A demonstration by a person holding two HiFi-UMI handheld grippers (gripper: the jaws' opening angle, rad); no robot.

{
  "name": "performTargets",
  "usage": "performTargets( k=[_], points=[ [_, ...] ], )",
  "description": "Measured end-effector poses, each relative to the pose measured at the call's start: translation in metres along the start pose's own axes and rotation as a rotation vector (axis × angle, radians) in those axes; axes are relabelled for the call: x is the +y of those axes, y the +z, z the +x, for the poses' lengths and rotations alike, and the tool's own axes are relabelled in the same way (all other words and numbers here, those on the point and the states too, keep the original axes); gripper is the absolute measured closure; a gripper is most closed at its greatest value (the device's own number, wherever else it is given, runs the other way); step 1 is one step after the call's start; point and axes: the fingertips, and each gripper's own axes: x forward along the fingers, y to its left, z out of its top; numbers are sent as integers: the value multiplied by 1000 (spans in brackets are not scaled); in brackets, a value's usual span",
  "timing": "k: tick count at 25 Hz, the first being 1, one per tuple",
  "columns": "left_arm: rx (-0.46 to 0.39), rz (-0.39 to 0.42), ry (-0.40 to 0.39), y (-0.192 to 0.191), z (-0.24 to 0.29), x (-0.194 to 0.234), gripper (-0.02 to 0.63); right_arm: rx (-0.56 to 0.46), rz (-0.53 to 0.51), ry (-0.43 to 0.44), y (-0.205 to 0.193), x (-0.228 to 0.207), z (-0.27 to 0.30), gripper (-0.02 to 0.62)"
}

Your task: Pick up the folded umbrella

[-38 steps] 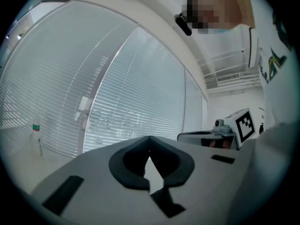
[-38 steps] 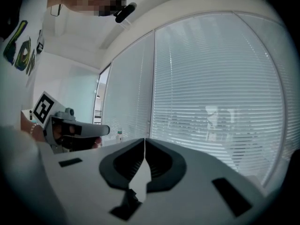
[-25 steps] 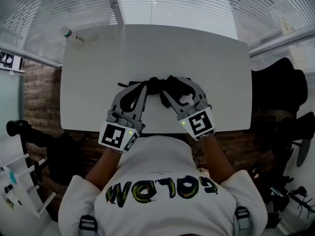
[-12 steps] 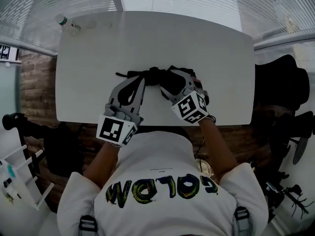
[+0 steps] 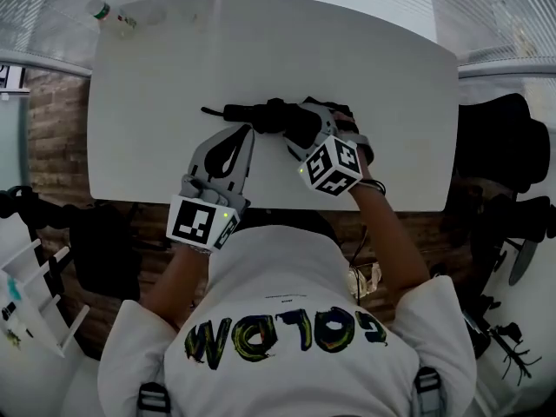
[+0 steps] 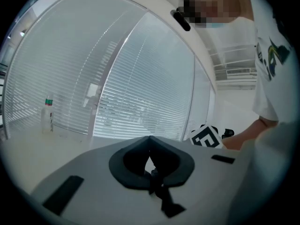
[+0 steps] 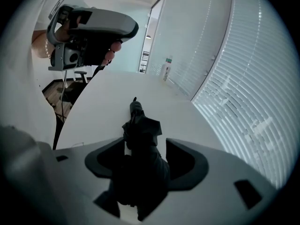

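Jaws, right: held spread wide on the right gripper (image 7: 146, 146) and seen to have just been opening. The folded umbrella (image 7: 139, 125) is straddled but not squeezed, and a clear gap is left at one pad.
Jaws, left: brought together at the tips of the left gripper (image 6: 150, 149), with nothing held between them.
Folded umbrella: black, laid flat on the near half of the white table (image 5: 261, 42). In the head view its length runs left to right, with the thin end to the left.
Right gripper: tilted steeply down over the umbrella's right part, its marker cube (image 5: 332, 165) turned up toward the head camera.
Left gripper: kept low and almost level above the table's near edge. Its tips are pointed at the umbrella's left half, just beside it; contact cannot be told.
Bottle (image 5: 109, 13): clear, stood at the far left corner of the table, well apart from the umbrella.
Blinds (image 7: 243, 78): white slats, seen beyond the table's far edge.
Chair (image 5: 495, 146): black, placed beside the table's right end.
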Motion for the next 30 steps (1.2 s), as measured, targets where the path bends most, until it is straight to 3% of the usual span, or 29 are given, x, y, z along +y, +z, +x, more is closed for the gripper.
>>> performTargets(
  k=[9,30],
  points=[
    [57,-36,8,-35,-6,6,598,106,-86,81,-17,2,26,291],
    [129,-100,8,-86,-10,16,598,248,-131,271,-32,11,68,284]
  ],
)
